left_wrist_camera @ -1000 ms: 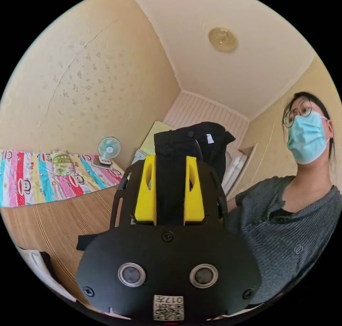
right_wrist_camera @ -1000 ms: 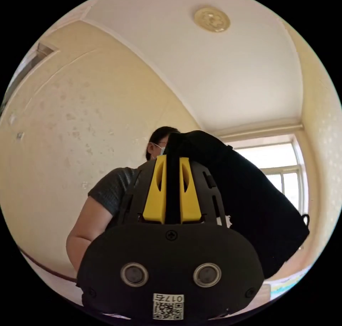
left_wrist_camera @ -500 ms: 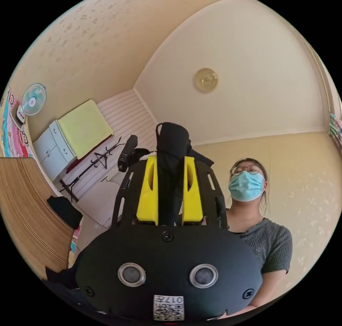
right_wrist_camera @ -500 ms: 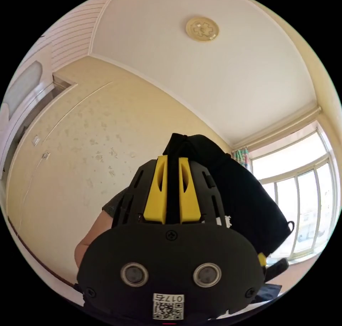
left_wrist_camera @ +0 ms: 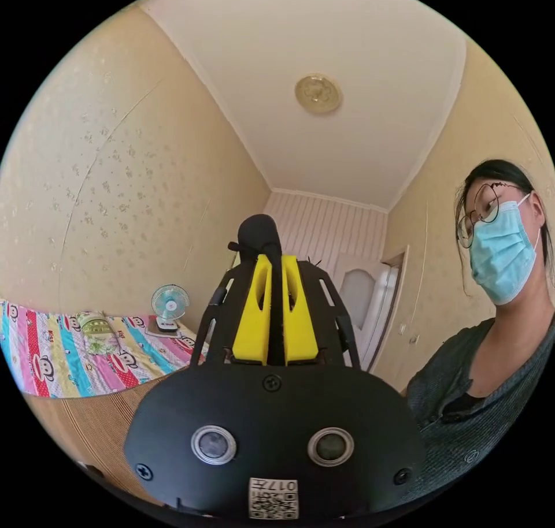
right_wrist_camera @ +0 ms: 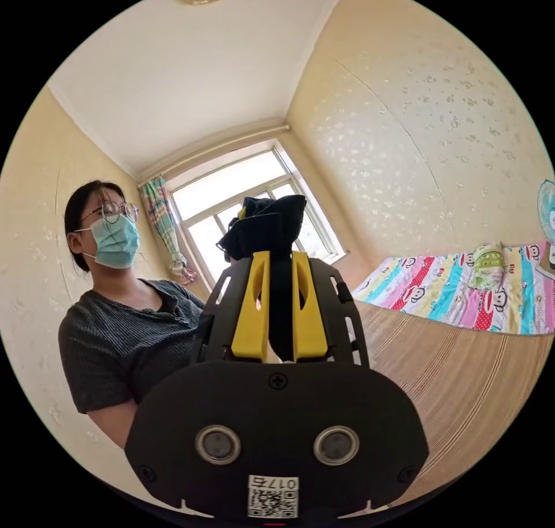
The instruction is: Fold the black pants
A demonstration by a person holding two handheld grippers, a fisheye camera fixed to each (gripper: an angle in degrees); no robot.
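Person (right_wrist_camera: 124, 343) standing beside the bed (right_wrist_camera: 474, 378) (striped quilt at its far end). Right claw (right_wrist_camera: 280, 262) gripping the pants (right_wrist_camera: 266, 225), bunched above its jaws; left claw (left_wrist_camera: 272, 262) pinching another fold of pants (left_wrist_camera: 259, 236).

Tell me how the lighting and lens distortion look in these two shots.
Right gripper view: the window is blown out, backlighting the black pants. Left gripper view: even light, no glare. Both: fisheye bends the walls, black corners.
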